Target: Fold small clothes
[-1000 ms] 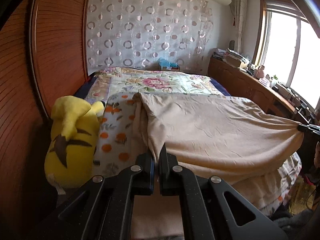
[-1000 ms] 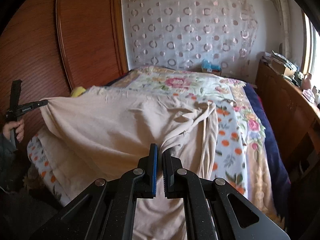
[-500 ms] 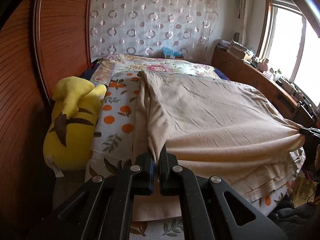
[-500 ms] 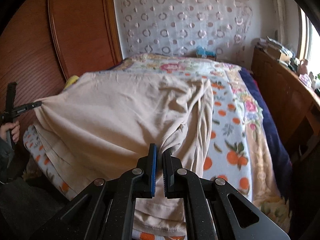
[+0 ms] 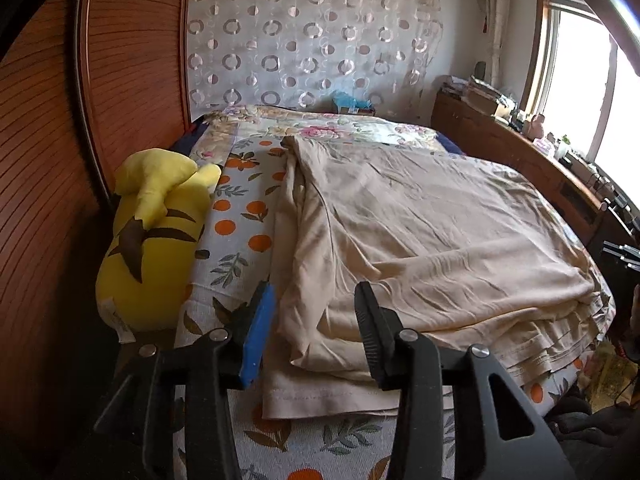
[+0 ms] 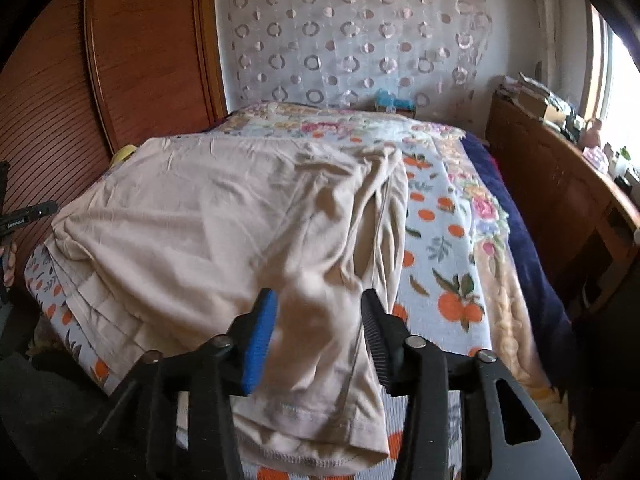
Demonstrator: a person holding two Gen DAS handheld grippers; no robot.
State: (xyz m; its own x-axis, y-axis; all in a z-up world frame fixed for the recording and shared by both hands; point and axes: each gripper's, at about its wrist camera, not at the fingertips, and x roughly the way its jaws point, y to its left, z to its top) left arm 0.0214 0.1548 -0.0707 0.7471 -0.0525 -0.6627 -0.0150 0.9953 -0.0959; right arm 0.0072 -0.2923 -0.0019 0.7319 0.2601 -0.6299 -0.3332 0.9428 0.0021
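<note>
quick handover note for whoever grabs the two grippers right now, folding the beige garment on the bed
Left gripper: open, jaws just opened; the beige garment lies between and under them, not pinched.
Right gripper: open, jaws just opened; the garment's corner sits loose between them.
Where things are: the garment lies on the orange-print bedspread, one fold laid over so its hems stack at the near edge. A yellow plush toy lies beside it against the wooden headboard.
Done: first fold laid down and released.
Left: smooth the wrinkles, regrasp and probably fold again to a smaller shape.

Orange-print bed (image 5: 240, 216) bearing a beige garment (image 5: 420, 232) and, seemingly alongside, a yellow plush (image 5: 156, 236).
</note>
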